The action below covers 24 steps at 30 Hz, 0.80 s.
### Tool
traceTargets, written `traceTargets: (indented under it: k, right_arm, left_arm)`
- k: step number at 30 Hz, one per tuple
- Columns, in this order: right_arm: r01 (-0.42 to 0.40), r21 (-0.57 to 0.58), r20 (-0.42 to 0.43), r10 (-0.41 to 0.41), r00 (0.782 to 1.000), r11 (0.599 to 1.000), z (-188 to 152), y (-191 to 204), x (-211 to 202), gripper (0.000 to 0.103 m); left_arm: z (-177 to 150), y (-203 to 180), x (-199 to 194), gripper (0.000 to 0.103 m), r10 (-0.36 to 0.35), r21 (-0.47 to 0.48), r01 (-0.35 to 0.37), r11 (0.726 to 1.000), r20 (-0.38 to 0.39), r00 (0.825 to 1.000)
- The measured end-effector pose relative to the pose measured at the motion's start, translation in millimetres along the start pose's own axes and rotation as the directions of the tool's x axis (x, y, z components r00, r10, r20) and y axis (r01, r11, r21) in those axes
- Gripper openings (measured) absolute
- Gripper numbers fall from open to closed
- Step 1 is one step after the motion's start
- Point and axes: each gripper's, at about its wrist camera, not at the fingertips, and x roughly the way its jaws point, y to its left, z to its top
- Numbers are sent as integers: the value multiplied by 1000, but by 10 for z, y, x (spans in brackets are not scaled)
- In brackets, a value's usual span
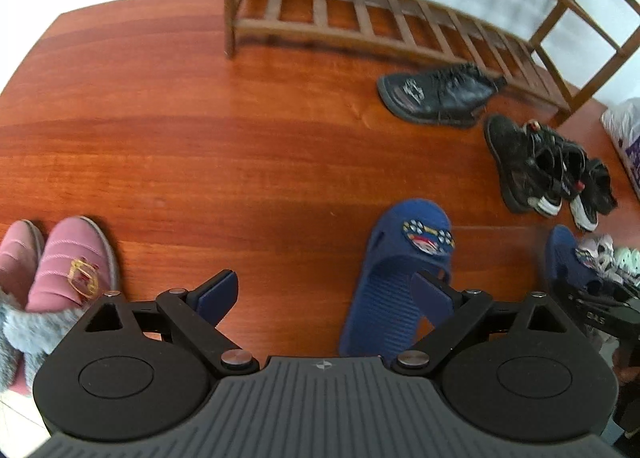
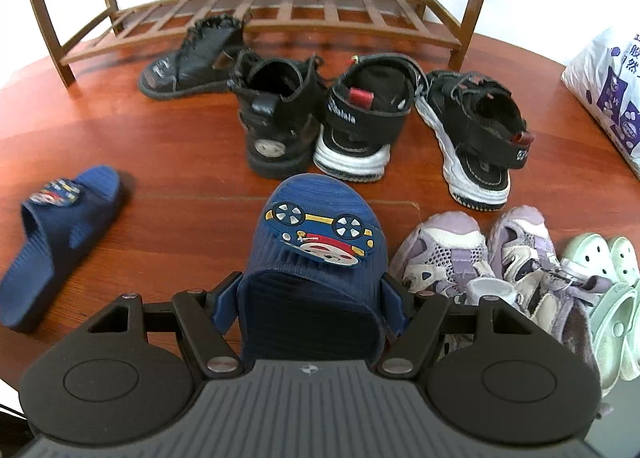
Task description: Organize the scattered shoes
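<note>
A blue slipper with a cartoon car patch (image 2: 316,242) sits between my right gripper's (image 2: 312,304) fingers, which press on both its sides; the gripper is shut on it. Its mate (image 1: 400,270) lies on the red-brown wooden surface, toe pointing away, also seen as the left-hand slipper (image 2: 60,238) in the right wrist view. My left gripper (image 1: 324,294) is open; its right finger hangs over that slipper's footbed and its left finger is over bare wood. A wooden slatted shoe rack (image 2: 280,14) stands at the back, its lowest shelf bare.
Black boot (image 2: 280,118), two black sandals with white soles (image 2: 368,118), and a black shoe on its side (image 2: 192,58) stand before the rack. Purple sneakers (image 2: 448,254) and mint clogs (image 2: 612,298) lie right. Pink furry slippers (image 1: 68,266) lie left. A plastic bag (image 2: 608,86) is far right.
</note>
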Motion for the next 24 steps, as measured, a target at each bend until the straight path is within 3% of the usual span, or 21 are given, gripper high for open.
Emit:
traceTargets:
  k: [12,14,24]
  right_arm:
    - [12,-85,-14,-13,1000,996,-169,-74,301,80]
    - [12,-100,-18,-14,1000,995,-114,57,360,81]
    - [-32,-81,-8,32,999,996,-48,-27,86,87]
  left_arm:
    - [-94,-249,148,95,8,26,-6,1000,-64,998]
    - [-101,-282,180,95,10,36,-7,999,-73,997]
    - [-93,-479,350,96,-27,103,37,994,-100,995]
